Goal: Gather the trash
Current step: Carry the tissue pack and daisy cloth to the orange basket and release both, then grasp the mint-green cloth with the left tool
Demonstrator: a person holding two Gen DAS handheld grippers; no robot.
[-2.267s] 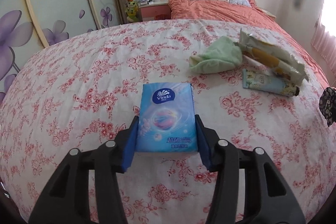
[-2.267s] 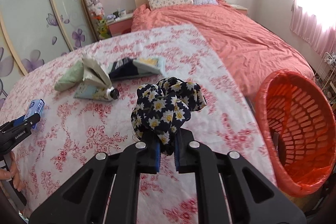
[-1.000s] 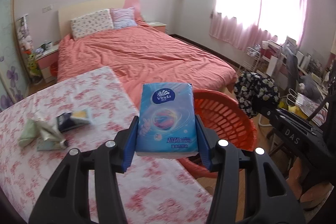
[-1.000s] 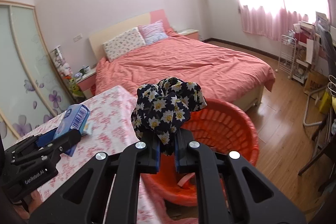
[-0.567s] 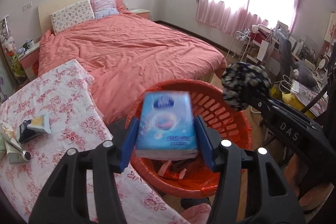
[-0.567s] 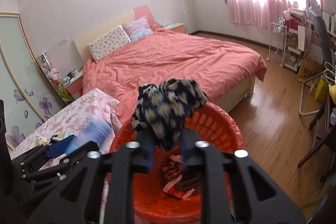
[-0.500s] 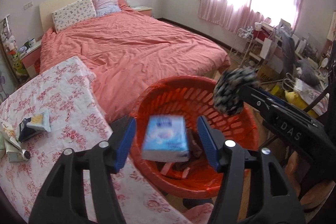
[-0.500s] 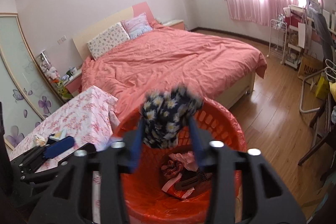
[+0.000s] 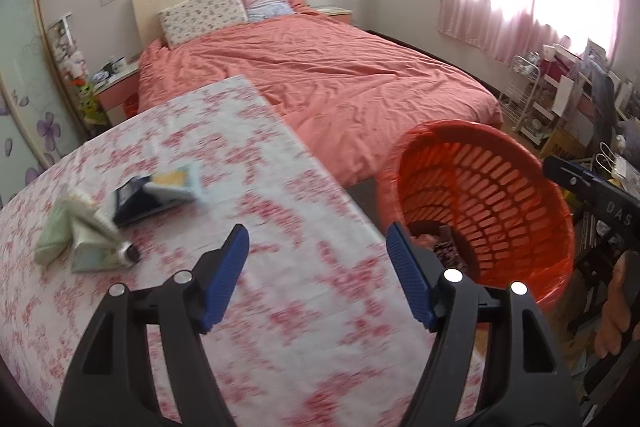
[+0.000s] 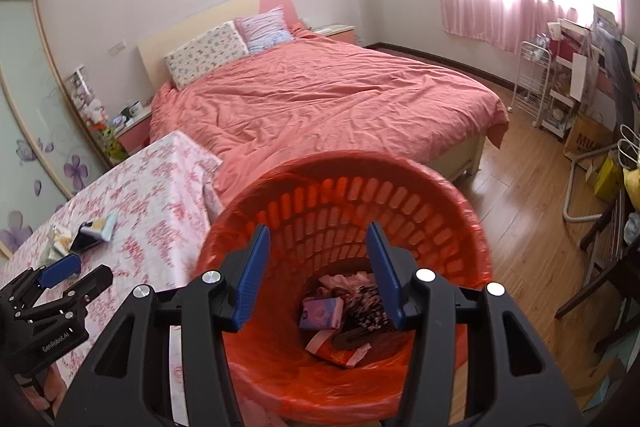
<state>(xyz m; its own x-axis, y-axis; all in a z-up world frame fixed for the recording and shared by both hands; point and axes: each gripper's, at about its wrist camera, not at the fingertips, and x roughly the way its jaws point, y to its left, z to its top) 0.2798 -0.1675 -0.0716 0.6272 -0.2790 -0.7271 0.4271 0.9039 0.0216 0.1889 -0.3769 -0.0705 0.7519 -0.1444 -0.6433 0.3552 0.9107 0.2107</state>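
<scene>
An orange basket (image 10: 460, 211) with an orange liner stands on the floor beside the floral-cloth table (image 9: 280, 291). Inside lie the blue tissue pack (image 10: 322, 313), the dark floral cloth (image 10: 366, 307) and other scraps. My right gripper (image 10: 318, 267) is open and empty right above the basket. My left gripper (image 9: 318, 269) is open and empty over the table's right edge, with the basket (image 9: 516, 203) to its right. On the table's left lie a green cloth (image 9: 52, 233), a tube (image 9: 100, 253) and a dark-and-yellow packet (image 9: 160, 189).
A bed with a salmon cover (image 10: 328, 99) lies behind the table and basket. Wood floor (image 10: 532, 227), a white rack (image 10: 532, 83) and chairs are to the right. A nightstand (image 9: 116, 83) and flowered wardrobe doors are at the left.
Both grippers opened over the basket and let go: the tissue pack and the floral cloth dropped in. My left gripper then swung back left, over the table edge.
</scene>
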